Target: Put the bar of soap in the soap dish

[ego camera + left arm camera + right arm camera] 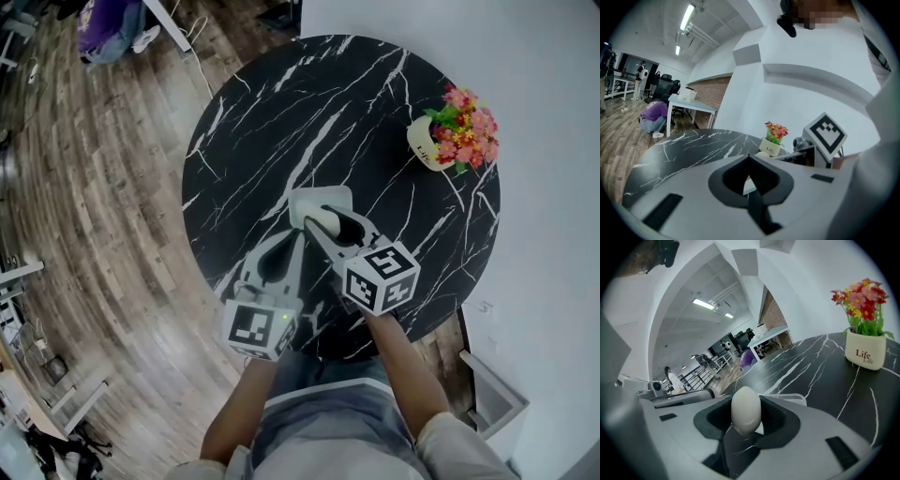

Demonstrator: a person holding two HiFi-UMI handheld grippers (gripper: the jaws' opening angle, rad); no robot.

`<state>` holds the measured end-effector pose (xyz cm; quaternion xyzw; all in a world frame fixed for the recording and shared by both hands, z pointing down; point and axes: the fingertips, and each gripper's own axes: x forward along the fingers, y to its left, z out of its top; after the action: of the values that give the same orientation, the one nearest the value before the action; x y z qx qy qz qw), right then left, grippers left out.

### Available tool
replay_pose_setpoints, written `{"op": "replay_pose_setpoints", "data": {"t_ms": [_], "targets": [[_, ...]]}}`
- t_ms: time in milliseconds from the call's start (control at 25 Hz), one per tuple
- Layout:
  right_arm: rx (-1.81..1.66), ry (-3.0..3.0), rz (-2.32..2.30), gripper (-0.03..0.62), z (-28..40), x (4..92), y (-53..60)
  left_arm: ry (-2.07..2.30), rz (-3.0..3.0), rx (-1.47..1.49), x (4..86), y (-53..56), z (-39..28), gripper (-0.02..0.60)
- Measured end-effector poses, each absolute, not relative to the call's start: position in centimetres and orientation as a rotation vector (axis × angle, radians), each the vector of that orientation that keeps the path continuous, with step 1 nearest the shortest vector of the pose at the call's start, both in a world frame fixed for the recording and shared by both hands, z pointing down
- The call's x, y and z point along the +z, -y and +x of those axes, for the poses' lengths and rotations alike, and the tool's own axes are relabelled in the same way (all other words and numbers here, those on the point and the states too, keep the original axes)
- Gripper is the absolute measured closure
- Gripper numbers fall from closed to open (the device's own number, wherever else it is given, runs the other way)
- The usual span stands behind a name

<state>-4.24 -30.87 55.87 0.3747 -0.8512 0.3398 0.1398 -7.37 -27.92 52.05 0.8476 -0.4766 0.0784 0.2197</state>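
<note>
Open table [281, 112] lies beyond and left of the dish [305, 197]; a flowerpot [429, 145] sits near the right edge. The right gripper [333, 228] clamps the soap [746, 409] at the dish's near rim. The left gripper [289, 236], jaws together and empty, lies just beside.

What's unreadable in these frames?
- Dish inside: in the head view, the right gripper and soap cover it.
- Soap-to-dish contact: in the right gripper view, the jaws hide the dish floor.
- Left gripper view: only a pale sliver, maybe the dish, shows past the shut left gripper.
</note>
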Motion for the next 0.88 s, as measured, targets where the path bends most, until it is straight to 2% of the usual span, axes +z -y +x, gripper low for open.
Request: {"op": "replay_pose_setpoints", "data": {"t_ms": [880], "targets": [[0.972,2.335,1.052,0.436,-4.7,59.2,31.4,1.289,2.312,0.250,54.8,28.7,-7.7,0.580]]}}
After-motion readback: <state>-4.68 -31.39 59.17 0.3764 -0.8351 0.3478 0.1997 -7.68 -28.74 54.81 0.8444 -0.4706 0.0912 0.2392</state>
